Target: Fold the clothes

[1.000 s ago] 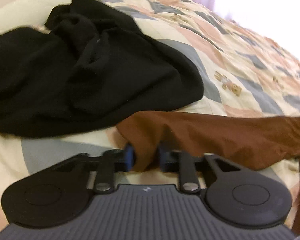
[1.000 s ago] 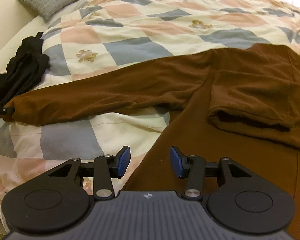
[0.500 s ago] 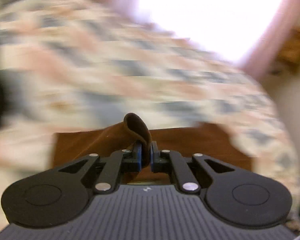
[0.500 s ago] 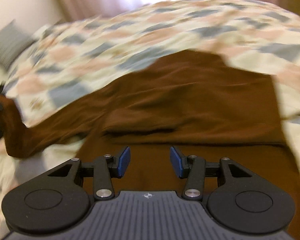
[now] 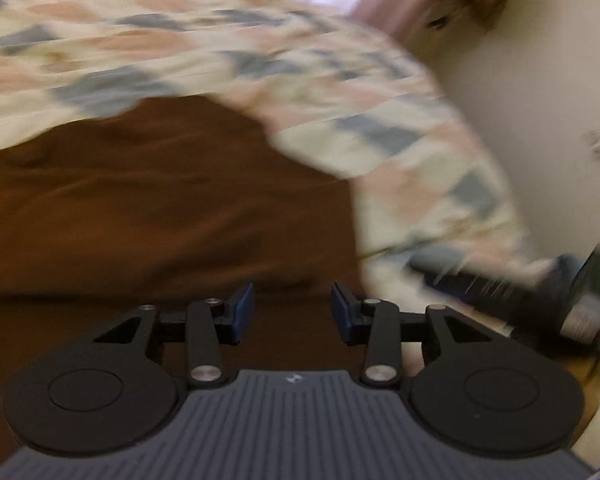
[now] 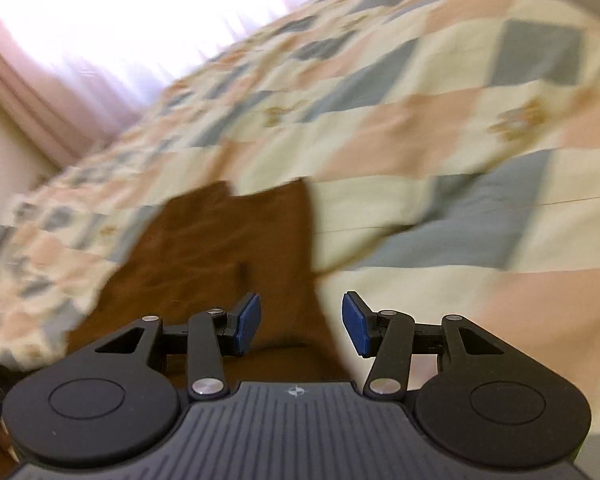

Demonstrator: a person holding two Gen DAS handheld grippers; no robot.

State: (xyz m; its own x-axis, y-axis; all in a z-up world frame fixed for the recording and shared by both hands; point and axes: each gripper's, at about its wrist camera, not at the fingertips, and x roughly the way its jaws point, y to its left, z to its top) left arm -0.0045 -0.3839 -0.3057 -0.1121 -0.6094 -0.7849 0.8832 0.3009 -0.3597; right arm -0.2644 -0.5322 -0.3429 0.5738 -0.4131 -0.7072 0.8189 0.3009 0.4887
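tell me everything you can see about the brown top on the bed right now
The brown top is a soft, matte, knit-looking garment lying flat on the patchwork quilt, with shallow wrinkles and a layered fold edge. Both views are motion-blurred. The left gripper and right gripper hover open above it, gripping nothing.

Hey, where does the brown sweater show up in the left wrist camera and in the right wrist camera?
Left wrist view: the brown sweater fills the left and centre, reaching under the open left gripper.
Right wrist view: it is a narrower strip left of centre, running down under the open right gripper.
Shared landmark: the patchwork quilt under the sweater in both.
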